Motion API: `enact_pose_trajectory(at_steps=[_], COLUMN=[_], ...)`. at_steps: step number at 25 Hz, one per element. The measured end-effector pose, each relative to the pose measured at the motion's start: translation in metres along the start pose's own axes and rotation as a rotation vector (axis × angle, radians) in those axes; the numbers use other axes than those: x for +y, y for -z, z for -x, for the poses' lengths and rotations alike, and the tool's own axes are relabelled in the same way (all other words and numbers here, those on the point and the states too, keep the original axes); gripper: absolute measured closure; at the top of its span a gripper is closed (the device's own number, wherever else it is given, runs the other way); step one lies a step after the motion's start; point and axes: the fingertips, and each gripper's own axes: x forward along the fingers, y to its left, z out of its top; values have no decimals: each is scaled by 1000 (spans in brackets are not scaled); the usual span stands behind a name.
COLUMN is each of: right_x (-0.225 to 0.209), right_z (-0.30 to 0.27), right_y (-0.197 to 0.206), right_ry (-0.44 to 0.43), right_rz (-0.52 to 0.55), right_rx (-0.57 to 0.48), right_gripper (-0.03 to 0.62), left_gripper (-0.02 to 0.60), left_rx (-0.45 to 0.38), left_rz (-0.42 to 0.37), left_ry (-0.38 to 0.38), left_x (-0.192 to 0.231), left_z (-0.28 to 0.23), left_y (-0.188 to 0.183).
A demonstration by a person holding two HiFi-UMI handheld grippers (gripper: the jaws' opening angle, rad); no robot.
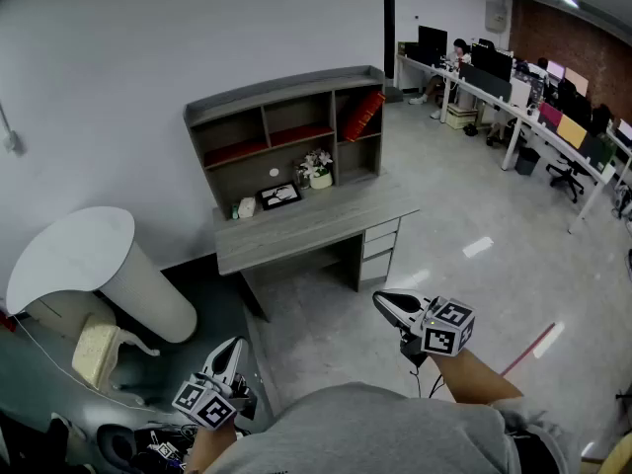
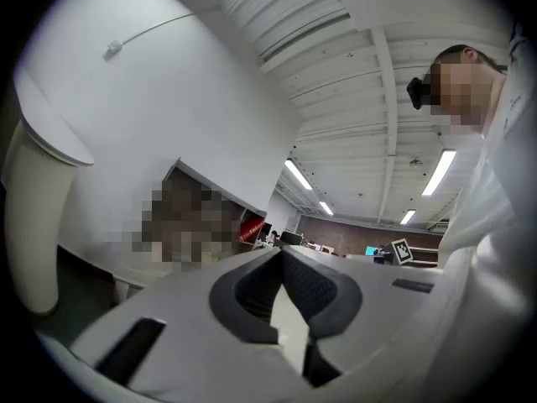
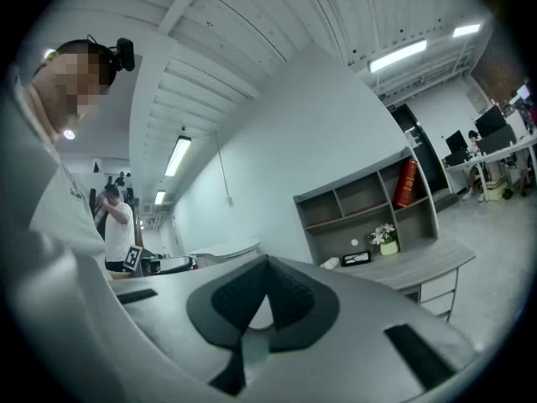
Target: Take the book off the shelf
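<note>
**A:** Where's the book [image 1: 363, 115]?
**B:** Leaning in the top-right cubby of the shelf [image 1: 286, 85], well away. Your left gripper [image 1: 234, 346] and right gripper [image 1: 380, 300] hang low, both pinched closed on nothing (out of reach for now).

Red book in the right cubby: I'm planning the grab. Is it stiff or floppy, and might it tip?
The red book holds straight while leaning, so it is probably stiff. It stands tilted with nothing beside it in its hutch cubby, so a nudge may topple it.
</note>
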Motion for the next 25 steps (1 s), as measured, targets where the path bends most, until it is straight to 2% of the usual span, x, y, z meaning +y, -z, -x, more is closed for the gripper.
enact_pose_trajectory(at_steps=[10, 25], right_x=[10, 59], right_z=[-18, -101], right_y=[-3, 1], right_ry=[10, 45], right_rz=[2, 19], right_rx=[0, -7], right_gripper=[600, 591], left_gripper=[572, 572], left_rx=[-5, -36], left_rz=[17, 37], left_ry=[12, 9], left_x=[18, 95], left_z=[10, 73], left_y=[-7, -41])
